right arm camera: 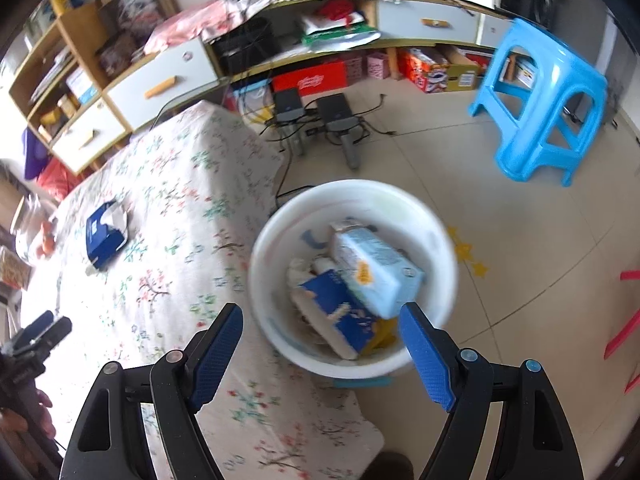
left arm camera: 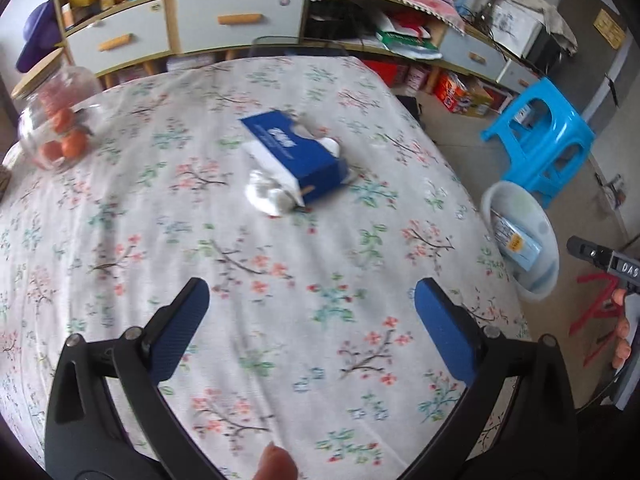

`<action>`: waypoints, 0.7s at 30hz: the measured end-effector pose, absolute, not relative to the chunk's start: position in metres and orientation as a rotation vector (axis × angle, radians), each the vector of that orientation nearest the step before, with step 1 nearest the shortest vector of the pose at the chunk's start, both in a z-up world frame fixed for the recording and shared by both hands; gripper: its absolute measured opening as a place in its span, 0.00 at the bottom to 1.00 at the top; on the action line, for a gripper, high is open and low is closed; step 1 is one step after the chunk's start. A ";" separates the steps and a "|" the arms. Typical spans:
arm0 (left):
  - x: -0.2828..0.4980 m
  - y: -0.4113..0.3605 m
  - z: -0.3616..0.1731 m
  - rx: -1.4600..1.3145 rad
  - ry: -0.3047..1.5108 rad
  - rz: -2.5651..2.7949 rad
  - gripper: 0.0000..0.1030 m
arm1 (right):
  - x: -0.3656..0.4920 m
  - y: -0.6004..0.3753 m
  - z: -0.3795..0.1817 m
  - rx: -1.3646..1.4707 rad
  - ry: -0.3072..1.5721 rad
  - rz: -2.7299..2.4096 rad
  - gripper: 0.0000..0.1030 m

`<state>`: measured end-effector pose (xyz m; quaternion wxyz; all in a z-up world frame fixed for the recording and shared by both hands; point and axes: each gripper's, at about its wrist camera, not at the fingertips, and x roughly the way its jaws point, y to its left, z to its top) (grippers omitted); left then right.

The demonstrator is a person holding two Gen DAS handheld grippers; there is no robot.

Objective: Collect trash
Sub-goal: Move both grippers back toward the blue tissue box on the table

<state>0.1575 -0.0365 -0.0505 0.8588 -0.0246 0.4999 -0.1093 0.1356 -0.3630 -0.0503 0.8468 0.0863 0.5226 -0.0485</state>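
While both tools hang empty, here's the play:
Left tool (left arm camera: 312,332): spread wide over the counter (left arm camera: 120,264).
Right tool (right arm camera: 320,352): parted above the white bin (right arm camera: 276,216).
Trash: crumpled tissue (left arm camera: 266,196) mid-counter, touching the blue tissue box (left arm camera: 296,152).
Next: reach and pinch it.

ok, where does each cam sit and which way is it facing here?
Left wrist: on the left gripper, angled down at the floral tablecloth and blue tissue box; both open fingers and a fingertip show.
Right wrist: on the right gripper, angled down at the white bin of cartons on the floor; open fingers show.
Shared: tissue box, bin, blue stool.
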 end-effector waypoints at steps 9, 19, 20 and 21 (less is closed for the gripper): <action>0.157 0.009 -0.052 -0.048 1.071 -0.161 0.99 | 0.174 -0.277 -0.057 0.114 1.115 0.005 0.80; 0.166 0.065 -0.048 -0.033 1.060 0.011 0.99 | 0.230 -0.188 -0.082 0.105 1.142 0.142 0.80; 0.165 0.069 -0.048 -0.035 1.058 0.024 0.99 | 0.234 -0.184 -0.083 0.109 1.138 0.153 0.80; 0.165 0.075 -0.050 -0.034 1.058 0.041 0.99 | 0.239 -0.178 -0.085 0.114 1.133 0.167 0.80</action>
